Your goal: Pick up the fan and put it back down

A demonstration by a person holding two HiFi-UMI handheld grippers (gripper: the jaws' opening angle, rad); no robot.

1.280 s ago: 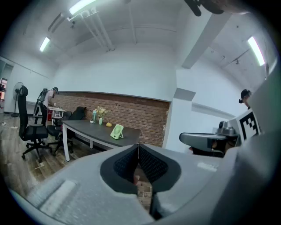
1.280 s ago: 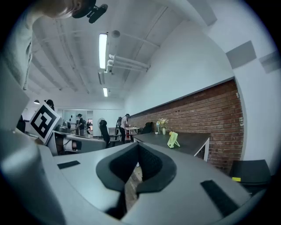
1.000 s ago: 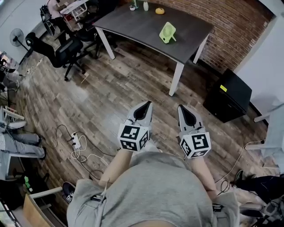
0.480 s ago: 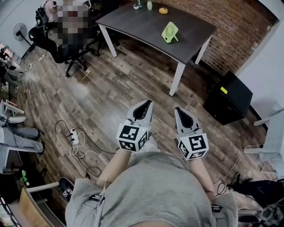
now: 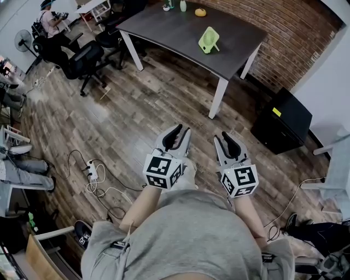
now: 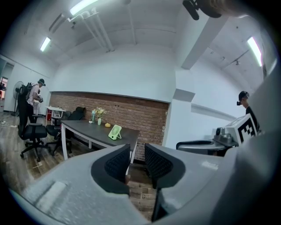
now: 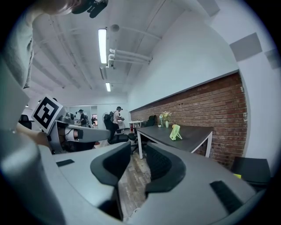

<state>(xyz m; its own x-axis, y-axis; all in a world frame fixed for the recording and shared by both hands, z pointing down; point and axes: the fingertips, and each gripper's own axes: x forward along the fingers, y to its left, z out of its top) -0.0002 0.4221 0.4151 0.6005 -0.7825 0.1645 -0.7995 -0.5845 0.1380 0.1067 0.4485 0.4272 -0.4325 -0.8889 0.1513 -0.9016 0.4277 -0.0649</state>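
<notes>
**Change of state.** Half a second earlier the fingers of both grippers were pressed together. They are now opening. The left gripper (image 5: 178, 135) and the right gripper (image 5: 225, 142) each show a clear gap between their ribbed black pads. Nothing is between them, and only the brown wooden floor (image 5: 136, 120) shows through. Both grippers are held side by side close to the person's body, pointing towards the bench.

**Task object.** The small light-green desk fan (image 5: 208, 40) stands on the dark grey bench with white legs (image 5: 175, 30), well apart from both grippers and untouched. The opening is judged to be preparation for a grasp. The approach is not yet made.

**Surroundings.** An orange round object (image 5: 200, 12) sits at the far edge of the bench, apart from the fan. Black office chairs (image 5: 82, 59) stand left of the bench and a black cabinet (image 5: 281, 117) stands to its right. A white power strip with cables (image 5: 93, 174) lies on the floor to the left. The direct path to the fan appears unobstructed.
</notes>
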